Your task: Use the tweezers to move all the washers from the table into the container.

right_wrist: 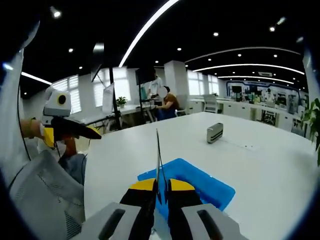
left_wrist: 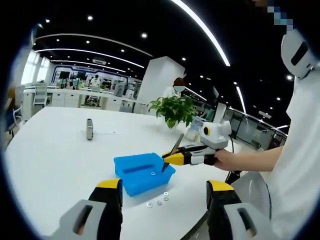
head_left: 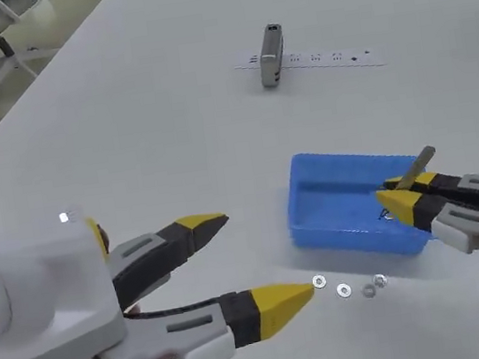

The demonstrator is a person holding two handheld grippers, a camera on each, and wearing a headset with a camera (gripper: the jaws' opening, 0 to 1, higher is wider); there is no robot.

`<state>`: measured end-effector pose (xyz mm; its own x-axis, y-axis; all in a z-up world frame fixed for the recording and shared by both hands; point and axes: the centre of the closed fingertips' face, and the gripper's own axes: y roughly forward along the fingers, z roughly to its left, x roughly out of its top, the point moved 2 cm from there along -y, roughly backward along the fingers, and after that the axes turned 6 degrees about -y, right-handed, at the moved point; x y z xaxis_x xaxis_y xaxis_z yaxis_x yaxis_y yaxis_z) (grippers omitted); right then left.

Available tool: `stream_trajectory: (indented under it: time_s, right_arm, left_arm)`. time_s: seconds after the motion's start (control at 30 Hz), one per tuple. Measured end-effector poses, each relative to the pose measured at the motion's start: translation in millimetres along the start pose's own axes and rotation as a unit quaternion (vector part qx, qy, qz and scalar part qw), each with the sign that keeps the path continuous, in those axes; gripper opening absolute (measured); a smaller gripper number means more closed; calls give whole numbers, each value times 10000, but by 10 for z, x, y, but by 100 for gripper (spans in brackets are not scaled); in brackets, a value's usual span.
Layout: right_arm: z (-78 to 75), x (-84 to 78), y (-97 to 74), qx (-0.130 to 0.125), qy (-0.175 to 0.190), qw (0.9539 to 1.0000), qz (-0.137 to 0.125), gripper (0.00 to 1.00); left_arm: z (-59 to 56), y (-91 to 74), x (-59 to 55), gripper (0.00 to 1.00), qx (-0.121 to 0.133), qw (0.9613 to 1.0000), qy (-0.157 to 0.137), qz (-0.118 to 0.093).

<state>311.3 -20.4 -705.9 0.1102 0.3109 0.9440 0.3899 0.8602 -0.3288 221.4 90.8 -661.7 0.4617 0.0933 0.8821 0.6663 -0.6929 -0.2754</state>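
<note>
**A:** Head view: which step is going on?

**B:** The right tool is clamping the tweezers, and their tips are dipping into the blue container, right of centre. I judge it is dropping off a washer.

**A:** And the left tool?

**B:** It is hanging agape and empty at lower left. Several washers are lying on the counter just below the container. Next, the tweezers need lowering onto one and pinching its thin rim.

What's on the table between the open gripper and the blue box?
A few washers lie on the table between the left gripper and the blue box, as the left gripper view shows.
</note>
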Motion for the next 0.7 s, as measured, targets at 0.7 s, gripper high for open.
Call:
stream_trajectory:
  time_s: [0.7]
  right_arm:
    - [187,-690,79,315,781,9949,556,5]
  left_arm:
    - [-77,-19,-144,66,-74,9998,-41,186]
